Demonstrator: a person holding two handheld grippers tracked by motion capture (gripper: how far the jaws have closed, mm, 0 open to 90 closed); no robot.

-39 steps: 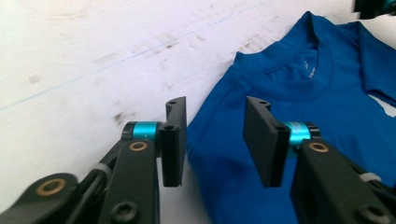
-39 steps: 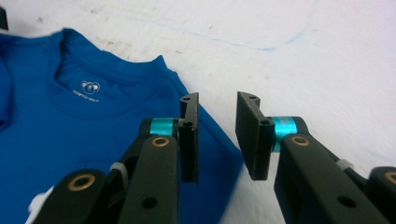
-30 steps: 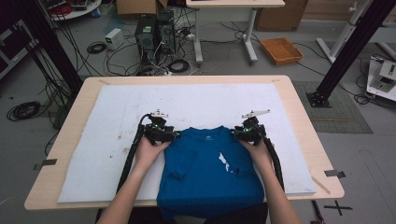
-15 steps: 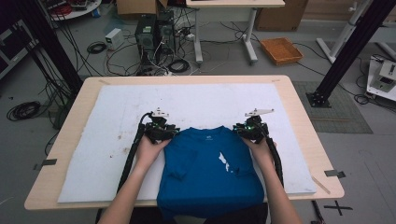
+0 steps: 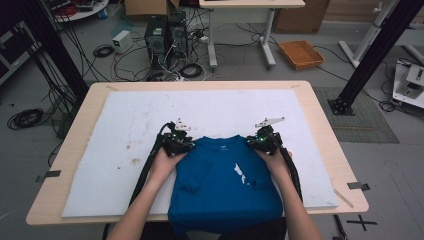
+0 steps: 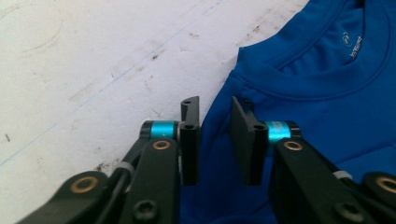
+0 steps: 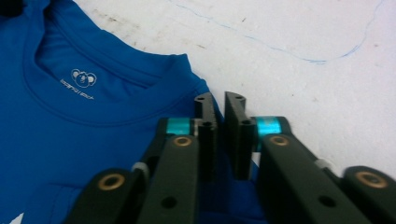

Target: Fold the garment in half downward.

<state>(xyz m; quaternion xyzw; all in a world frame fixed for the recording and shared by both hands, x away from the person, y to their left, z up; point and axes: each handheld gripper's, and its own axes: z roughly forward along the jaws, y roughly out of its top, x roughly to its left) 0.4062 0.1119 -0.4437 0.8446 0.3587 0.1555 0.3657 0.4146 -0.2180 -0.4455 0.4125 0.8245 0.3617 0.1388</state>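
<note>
Both hand-held grippers sit at the shoulders of a blue T-shirt [image 5: 225, 187] that lies folded on the white mat [image 5: 120, 135] covering the wooden table [image 5: 70, 145], its neckline pointing away from the person and its lower edge hanging over the near edge of the table. On the person's left, the left gripper [image 5: 181, 143] rests at the shirt's left shoulder; in the left gripper view its jaws have just been closing and stand with a narrow gap between them, the edge of the blue cloth [image 6: 299, 79] running up into that gap, though the pads do not yet visibly press on it. On the other side, the right gripper [image 5: 262, 141] rests at the right shoulder; in the right gripper view its jaws have also just been closing and stand almost together, with a fold of the shirt's shoulder seam [image 7: 93, 116] pinched between them. A small white logo [image 7: 83, 79] shows inside the collar, and a white print mark [image 5: 240, 172] lies on the shirt's front. Black cables trail from each gripper back along the person's forearms. Beyond the table, on the floor, stand computer towers [image 5: 165, 35] amid tangled wires and an orange tray [image 5: 301, 53].
</note>
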